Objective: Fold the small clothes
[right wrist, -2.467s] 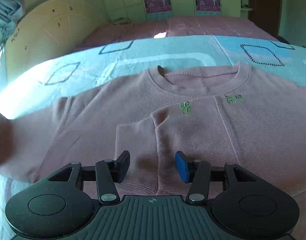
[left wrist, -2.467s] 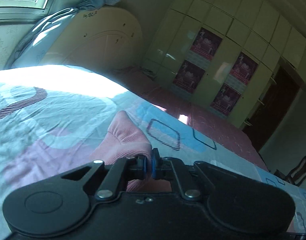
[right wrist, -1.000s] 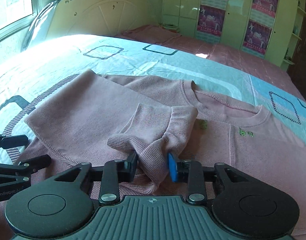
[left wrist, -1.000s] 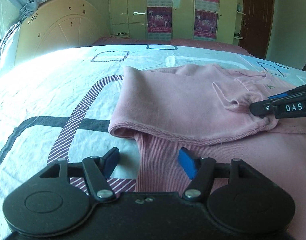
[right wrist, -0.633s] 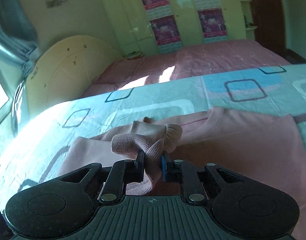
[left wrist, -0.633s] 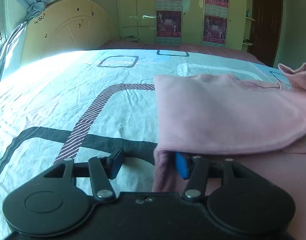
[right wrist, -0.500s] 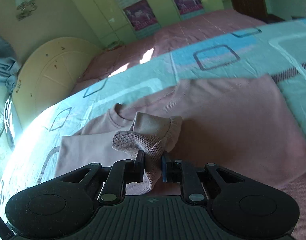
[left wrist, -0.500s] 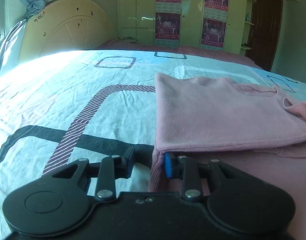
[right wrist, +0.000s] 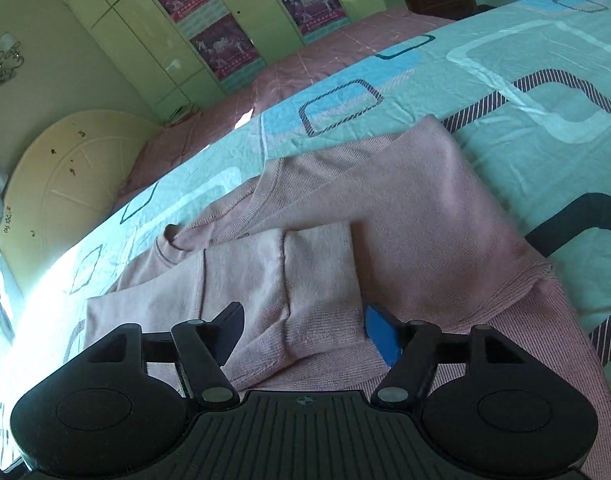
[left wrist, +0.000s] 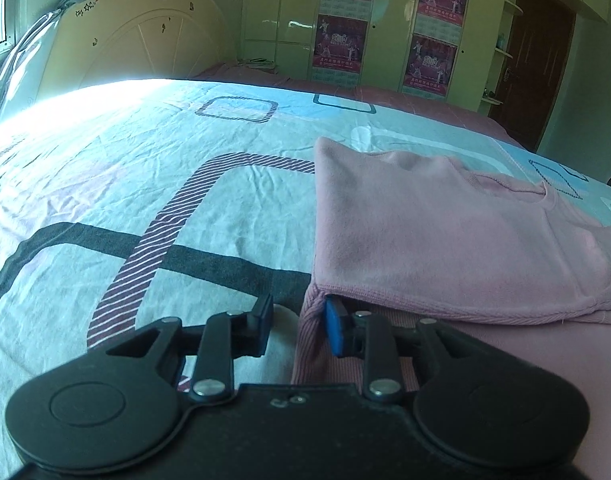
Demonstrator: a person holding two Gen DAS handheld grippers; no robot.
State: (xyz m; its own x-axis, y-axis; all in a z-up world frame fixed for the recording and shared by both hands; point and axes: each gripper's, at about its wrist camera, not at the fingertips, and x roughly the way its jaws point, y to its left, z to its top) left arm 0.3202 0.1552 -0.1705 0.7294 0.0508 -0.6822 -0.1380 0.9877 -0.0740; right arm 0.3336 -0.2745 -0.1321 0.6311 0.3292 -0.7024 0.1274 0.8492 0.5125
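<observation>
Garment: pink sweater (right wrist: 437,224) flat on the bed (left wrist: 153,168), mid-sheet, left side folded in over the body.
Sleeve: cuff (right wrist: 317,280) lies across the chest; half a second back it hung pinched in the right gripper (right wrist: 303,330).
Right jaws: opening, spread either side of the cuff, pads off it.
Left gripper (left wrist: 297,326): jaws narrowed since a second ago, astride the ribbed hem corner (left wrist: 309,320); whether they pinch it, cannot tell.
Meaning: left sleeve fold looks placed; right side likely next.

Pink sweater (right wrist: 445,216), flat on patterned bedsheet (right wrist: 525,60), sleeve folded across chest
</observation>
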